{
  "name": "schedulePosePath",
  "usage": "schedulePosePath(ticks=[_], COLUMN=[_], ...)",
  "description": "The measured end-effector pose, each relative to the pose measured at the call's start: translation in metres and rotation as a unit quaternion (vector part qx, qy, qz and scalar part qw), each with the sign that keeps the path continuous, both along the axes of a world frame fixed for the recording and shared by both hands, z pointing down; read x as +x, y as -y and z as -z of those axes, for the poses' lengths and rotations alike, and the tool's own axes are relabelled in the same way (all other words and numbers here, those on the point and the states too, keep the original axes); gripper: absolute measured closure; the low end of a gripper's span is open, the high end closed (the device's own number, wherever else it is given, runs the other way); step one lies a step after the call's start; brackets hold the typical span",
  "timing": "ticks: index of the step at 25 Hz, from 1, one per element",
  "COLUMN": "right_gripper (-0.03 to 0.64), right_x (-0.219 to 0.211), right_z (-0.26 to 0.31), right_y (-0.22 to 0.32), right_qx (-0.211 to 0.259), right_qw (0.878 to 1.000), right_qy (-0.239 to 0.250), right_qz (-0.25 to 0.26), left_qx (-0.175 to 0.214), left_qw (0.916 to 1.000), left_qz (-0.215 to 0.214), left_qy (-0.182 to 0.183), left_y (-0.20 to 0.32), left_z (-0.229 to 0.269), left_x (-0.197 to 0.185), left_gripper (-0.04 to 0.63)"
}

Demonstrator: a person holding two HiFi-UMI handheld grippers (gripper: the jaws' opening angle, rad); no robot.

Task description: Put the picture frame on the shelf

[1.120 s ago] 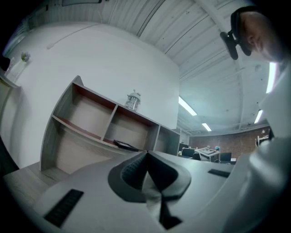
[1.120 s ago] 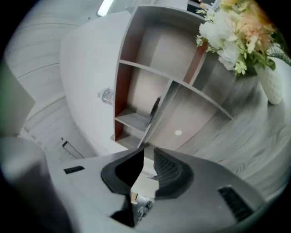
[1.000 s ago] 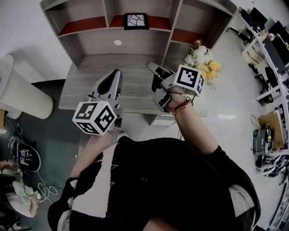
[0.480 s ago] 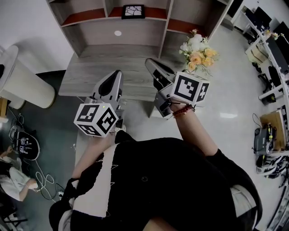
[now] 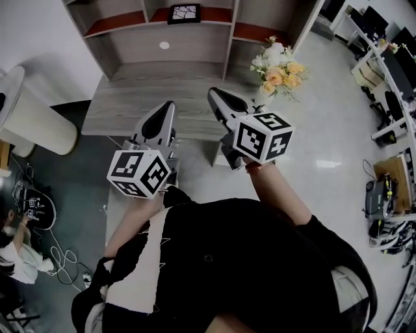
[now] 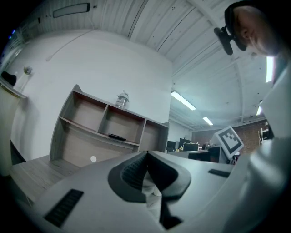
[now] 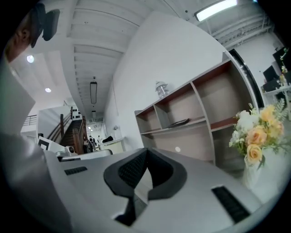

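The black picture frame [image 5: 184, 13] with a white crackle pattern lies in the middle compartment of the shelf [image 5: 195, 39]. In the left gripper view the frame [image 6: 117, 136] shows as a thin dark slab, as does the frame [image 7: 178, 122] in the right gripper view. My left gripper [image 5: 168, 105] hovers over the desk [image 5: 130, 104], shut and empty, well short of the shelf. My right gripper [image 5: 214, 93] is beside it, also shut with nothing held. Both point level towards the shelf, as seen past the left gripper [image 6: 146, 153] and the right gripper [image 7: 146, 150].
A bouquet of white and orange flowers [image 5: 276, 65] stands at the desk's right end, close to my right gripper. A white round bin [image 5: 29, 123] sits left of the desk. Office desks [image 5: 390, 71] line the right wall; a person [image 5: 16, 260] crouches at lower left.
My right gripper has rolled upright and its jaws have come together. Both grippers sit farther from the shelf, which has slid up the picture.
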State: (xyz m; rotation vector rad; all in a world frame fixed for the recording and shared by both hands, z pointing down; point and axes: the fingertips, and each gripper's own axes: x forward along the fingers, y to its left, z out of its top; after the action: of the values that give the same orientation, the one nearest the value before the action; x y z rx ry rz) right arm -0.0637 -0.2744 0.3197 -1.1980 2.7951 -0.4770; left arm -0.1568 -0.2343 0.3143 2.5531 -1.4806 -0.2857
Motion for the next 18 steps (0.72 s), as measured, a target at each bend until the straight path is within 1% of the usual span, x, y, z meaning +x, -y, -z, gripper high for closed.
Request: schedulePosePath(ticks=[6, 13, 18], right_gripper=[0.614, 0.614, 0.614], right_x=[0.0014, -0.0017, -0.0045], right_z=[-0.0047, -0.0009, -0.0024], right_y=[-0.0015, -0.0079, -0.0091], right_qx=[0.006, 0.028, 0.029], right_qw=[1.0, 0.999, 0.999], right_qy=[-0.02, -0.042, -0.046], right_qz=[-0.001, 0.002, 0.004], left_qx=[-0.004, -0.004, -0.005], left_qw=[1.0, 1.0, 1.0], left_qz=[0.002, 0.007, 0.008], left_qy=[-0.001, -0.001, 0.001], left_y=[-0.0007, -0.0061, -0.0084], left_z=[-0.0028, -0.0034, -0.0047], left_x=[0.0018, 0.0008, -0.0022], left_gripper=[0.583, 0.583, 0.583])
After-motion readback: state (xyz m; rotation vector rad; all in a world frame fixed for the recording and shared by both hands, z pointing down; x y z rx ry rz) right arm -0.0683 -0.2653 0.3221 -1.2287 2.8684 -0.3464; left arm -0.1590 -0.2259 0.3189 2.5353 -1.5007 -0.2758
